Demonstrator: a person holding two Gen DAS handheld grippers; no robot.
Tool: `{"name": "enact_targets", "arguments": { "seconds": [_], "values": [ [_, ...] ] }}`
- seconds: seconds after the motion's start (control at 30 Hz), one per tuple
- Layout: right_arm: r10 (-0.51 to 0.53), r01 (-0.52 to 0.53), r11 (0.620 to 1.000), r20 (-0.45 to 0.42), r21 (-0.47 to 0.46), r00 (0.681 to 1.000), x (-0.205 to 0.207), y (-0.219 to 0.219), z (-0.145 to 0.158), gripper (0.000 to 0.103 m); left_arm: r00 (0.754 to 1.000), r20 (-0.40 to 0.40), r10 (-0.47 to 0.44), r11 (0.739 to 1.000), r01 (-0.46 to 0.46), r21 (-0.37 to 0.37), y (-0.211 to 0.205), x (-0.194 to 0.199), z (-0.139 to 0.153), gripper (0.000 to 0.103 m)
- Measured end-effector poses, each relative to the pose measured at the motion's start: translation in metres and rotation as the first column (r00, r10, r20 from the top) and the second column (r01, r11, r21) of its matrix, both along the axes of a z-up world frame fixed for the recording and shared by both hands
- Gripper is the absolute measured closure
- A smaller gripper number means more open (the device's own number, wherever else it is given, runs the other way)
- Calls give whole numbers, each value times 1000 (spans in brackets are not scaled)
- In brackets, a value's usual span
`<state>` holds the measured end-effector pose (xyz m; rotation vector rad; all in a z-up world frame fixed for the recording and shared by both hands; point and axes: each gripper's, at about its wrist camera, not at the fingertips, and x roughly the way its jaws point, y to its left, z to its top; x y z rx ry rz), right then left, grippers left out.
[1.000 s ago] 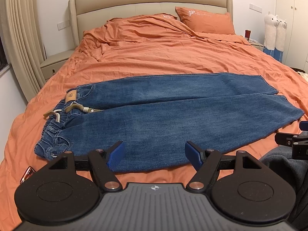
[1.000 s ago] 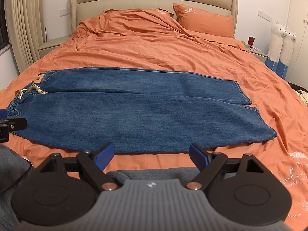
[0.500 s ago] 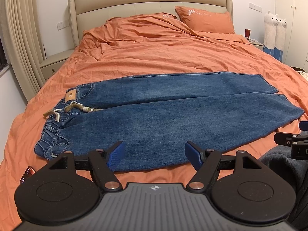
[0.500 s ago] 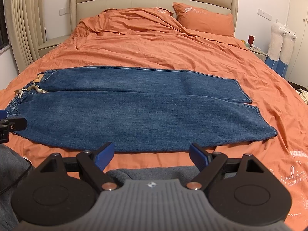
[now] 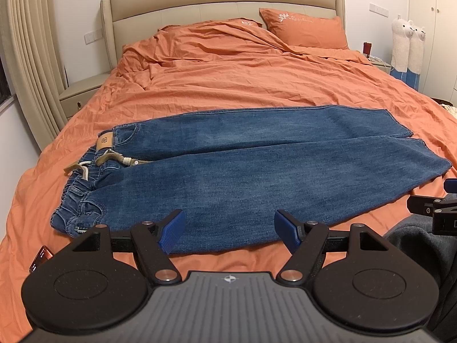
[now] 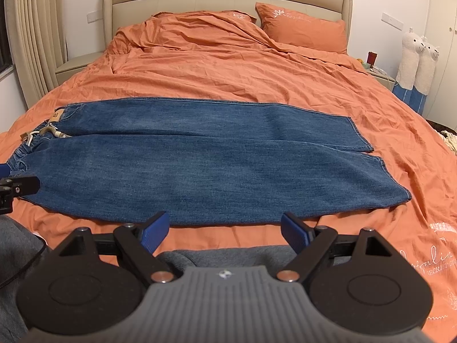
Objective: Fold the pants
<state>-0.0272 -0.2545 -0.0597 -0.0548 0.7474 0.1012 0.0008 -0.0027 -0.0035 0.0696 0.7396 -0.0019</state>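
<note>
Blue jeans (image 5: 242, 171) lie flat across the orange bed, waistband at the left with a tan drawstring (image 5: 114, 161), both legs running right, side by side. The jeans also show in the right wrist view (image 6: 200, 165). My left gripper (image 5: 230, 233) is open and empty, just above the near edge of the jeans around the hip. My right gripper (image 6: 225, 230) is open and empty, held before the near edge of the lower leg. Its tip shows at the right of the left wrist view (image 5: 434, 208).
The orange duvet (image 5: 257, 80) covers the bed, with a pillow (image 5: 305, 31) at the beige headboard. A phone (image 5: 41, 258) lies at the near left corner. A nightstand (image 5: 82, 93) stands left, two alpaca plush toys (image 6: 418, 63) stand right. Grey clothing (image 6: 222, 254) is under my right gripper.
</note>
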Motion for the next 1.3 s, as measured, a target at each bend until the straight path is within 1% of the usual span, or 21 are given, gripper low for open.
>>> {"name": "enact_targets", "arguments": {
  "seconds": [0.47,0.5,0.67,0.97,1.13,1.23,1.3],
  "values": [
    [-7,7,1000,-3,-2,1000,1,-1,0,21,1000,-2,1,1000,-1,1,-1,0,0,19],
    [-8,8,1000,-3,-3,1000,1,-1,0,21,1000,-2,0,1000,0,2,0,-2,-6,19],
    [-9,9,1000,-4,-2,1000,1,-1,0,21,1000,-2,1,1000,-1,2,0,-2,-7,19],
    [-13,13,1000,-10,0,1000,3,-4,-2,21,1000,-3,-2,1000,2,4,1,-1,-6,19],
    [28,-27,999,-28,25,999,15,-12,-5,21,1000,1,-28,999,28,30,6,3,-10,20],
    [63,-63,997,-6,46,998,28,-30,-5,22,998,-9,-61,997,61,52,17,13,-8,25],
    [86,-85,996,-4,17,996,42,-42,-3,23,996,-26,-86,994,87,67,27,24,-7,28]
  ]
}}
